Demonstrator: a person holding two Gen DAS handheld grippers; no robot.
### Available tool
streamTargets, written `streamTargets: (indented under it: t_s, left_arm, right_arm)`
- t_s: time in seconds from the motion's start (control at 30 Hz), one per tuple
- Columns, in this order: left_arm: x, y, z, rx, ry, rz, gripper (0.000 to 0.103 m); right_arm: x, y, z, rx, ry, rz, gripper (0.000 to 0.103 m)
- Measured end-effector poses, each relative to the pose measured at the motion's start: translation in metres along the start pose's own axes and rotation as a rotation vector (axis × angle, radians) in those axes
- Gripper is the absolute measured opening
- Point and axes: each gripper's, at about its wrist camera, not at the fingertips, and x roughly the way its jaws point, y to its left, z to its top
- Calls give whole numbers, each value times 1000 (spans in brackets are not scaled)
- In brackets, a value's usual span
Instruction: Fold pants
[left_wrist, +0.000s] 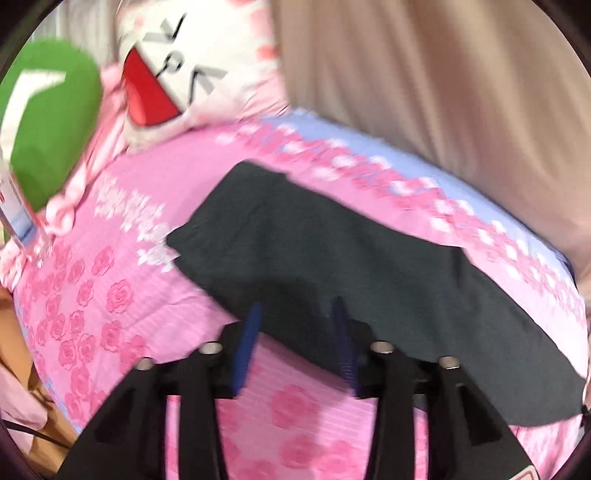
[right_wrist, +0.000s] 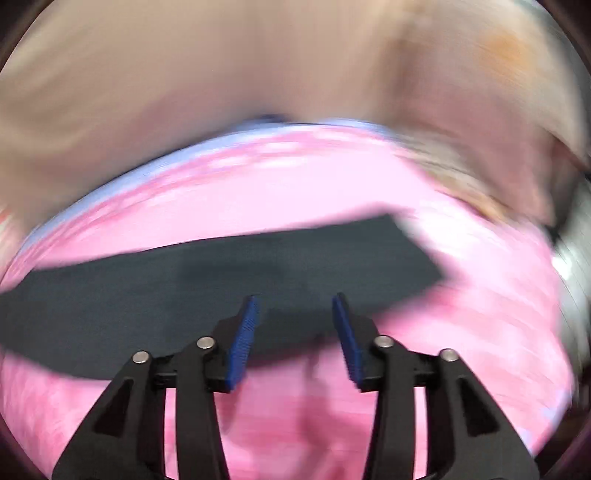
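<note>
Dark grey pants (left_wrist: 332, 266) lie flat as a long strip on a pink rose-print bedspread (left_wrist: 122, 295). In the left wrist view they run from the upper middle to the lower right. My left gripper (left_wrist: 297, 308) is open and empty, its blue pads (left_wrist: 247, 347) above the pants' near edge. In the right wrist view the pants (right_wrist: 184, 288) stretch from the left edge to a squared end at the right. My right gripper (right_wrist: 295, 299) is open and empty over their near edge. Both views are blurred.
A white and pink pillow with a red and black print (left_wrist: 177, 66) lies at the head of the bed. A green-labelled bottle (left_wrist: 44, 122) is at the left. A beige curtain (left_wrist: 443, 92) hangs behind the bed and also shows in the right wrist view (right_wrist: 184, 74).
</note>
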Motion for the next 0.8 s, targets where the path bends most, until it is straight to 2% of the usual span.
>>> streamTargets:
  t_s: [0.03, 0.07, 0.13, 0.23, 0.37, 0.4, 0.43, 0.47, 0.53, 0.6, 0.67, 0.7, 0.8]
  left_arm:
    - [-6, -17, -8, 30, -31, 28, 47]
    - [-6, -30, -11, 46, -45, 41, 47]
    - [-11, -56, -21, 72, -59, 36, 47]
    - [-14, -84, -33, 86, -42, -42, 49]
    - [-15, -112, -45, 114, -32, -49, 51]
    - [-15, -117, -47, 120, -31, -46, 52]
    - [-14, -123, -48, 127, -28, -41, 52]
    - [-14, -127, -49, 131, -26, -36, 52]
    - [-16, -133, -49, 141, -26, -28, 52]
    - [-19, -136, -49, 144, -33, -26, 52]
    - [-19, -136, -49, 157, -43, -21, 55]
    - [-17, -136, -50, 162, -46, -17, 56]
    - [2, -133, -50, 169, -8, -9, 57]
  right_arm:
    - [1, -23, -1, 72, 3, 25, 43]
    - [6, -47, -1, 158, 19, 91, 43]
    - [18, -66, 1, 230, 65, 154, 46]
    - [41, -73, 7, 265, 112, 225, 50]
    - [63, -71, 23, 302, 113, 311, 56]
    - [68, -70, 25, 302, 106, 320, 54]
    - [75, -68, 29, 296, 104, 328, 43]
    - [79, -64, 33, 289, 115, 338, 2]
    - [65, -61, 41, 295, 60, 385, 4]
    - [32, -62, 49, 271, -41, 412, 4]
    - [20, -67, 52, 257, -73, 408, 4]
    - [34, -68, 50, 230, -32, 360, 4]
    - [73, -67, 33, 218, 110, 296, 4]
